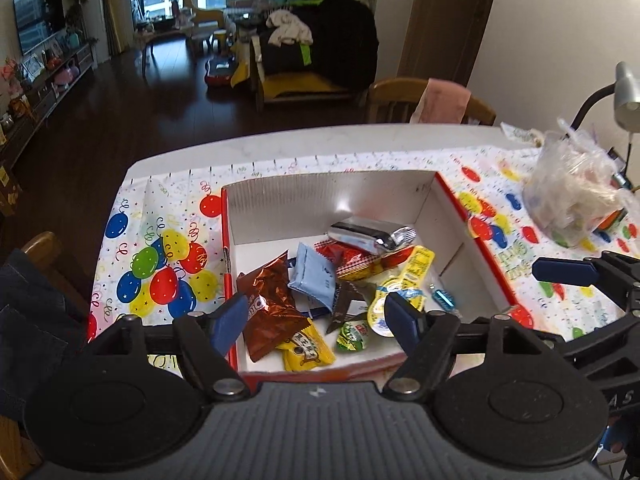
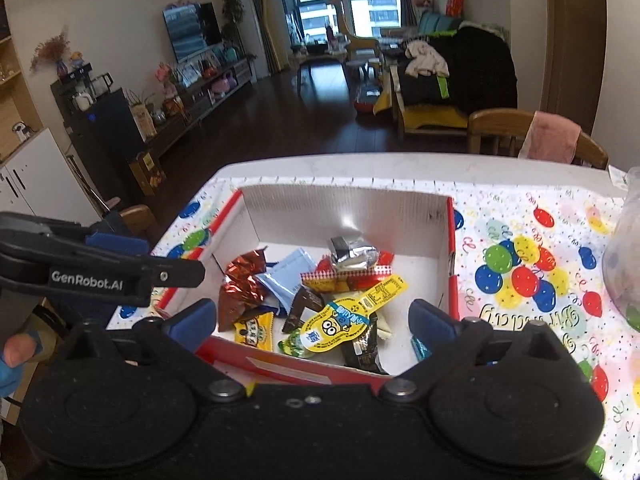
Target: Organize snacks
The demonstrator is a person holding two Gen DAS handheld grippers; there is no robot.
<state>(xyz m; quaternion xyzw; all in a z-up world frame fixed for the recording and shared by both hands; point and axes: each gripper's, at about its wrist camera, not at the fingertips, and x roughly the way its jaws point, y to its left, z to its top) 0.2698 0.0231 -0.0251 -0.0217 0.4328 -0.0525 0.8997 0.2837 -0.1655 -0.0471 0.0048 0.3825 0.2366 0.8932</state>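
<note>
Snacks in crinkly wrappers are all piled in the open white cardboard box with red outer sides (image 1: pixel 448 216), sitting on the balloon-print party tablecloth (image 1: pixel 160 248) right ahead of and below both tools. The left gripper (image 1: pixel 320 312) has its blue pads spread apart with nothing between them, just hanging above the near edge of the box. The right gripper (image 2: pixel 312 320) is spread wide too, also empty, over that same near edge.

Around it: a clear crumpled plastic bag (image 1: pixel 572 196) sits off to the right of the left tool, and a wooden chair with a pink cloth (image 2: pixel 552 140) stands past the table's far edge.

In the box: a copper-brown foil packet (image 1: pixel 268 304), a pale blue pouch (image 1: pixel 312 276), a shiny silver foil bar (image 1: pixel 372 234), a yellow cartoon-face sachet (image 2: pixel 340 324) and a yellow wrapped candy (image 1: pixel 306 350).
</note>
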